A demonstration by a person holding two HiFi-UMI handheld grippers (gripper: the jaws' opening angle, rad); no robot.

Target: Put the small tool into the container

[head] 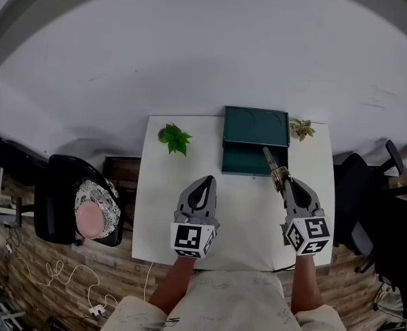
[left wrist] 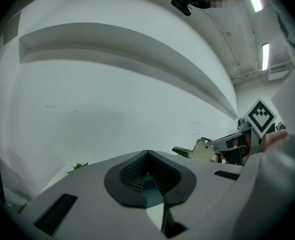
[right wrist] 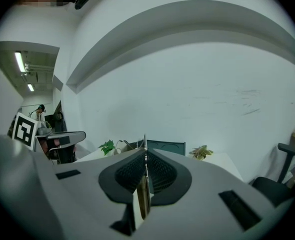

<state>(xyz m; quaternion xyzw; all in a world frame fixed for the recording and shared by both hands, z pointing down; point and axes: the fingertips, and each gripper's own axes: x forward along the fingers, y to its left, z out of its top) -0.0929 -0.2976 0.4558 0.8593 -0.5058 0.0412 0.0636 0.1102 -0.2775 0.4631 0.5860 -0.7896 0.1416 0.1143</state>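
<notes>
A dark green container [head: 255,141] stands open at the back of the white table [head: 162,205], its lid upright. The small tool [head: 273,164], a thin flat metal piece, sticks out of my right gripper [head: 284,180] and points toward the container's right front corner, just short of it. In the right gripper view the tool [right wrist: 144,186] stands edge-on between the pads, and the right gripper [right wrist: 145,154] is shut on it. My left gripper [head: 204,182] hovers over the table's middle, shut with nothing in it; its own view shows the tips [left wrist: 147,154] meeting.
A leafy green plant [head: 175,138] sits at the table's back left, and a smaller plant [head: 302,128] at the back right. A black chair with a pink cushion [head: 87,209] stands to the left, and another office chair [head: 369,185] to the right. Cables lie on the floor.
</notes>
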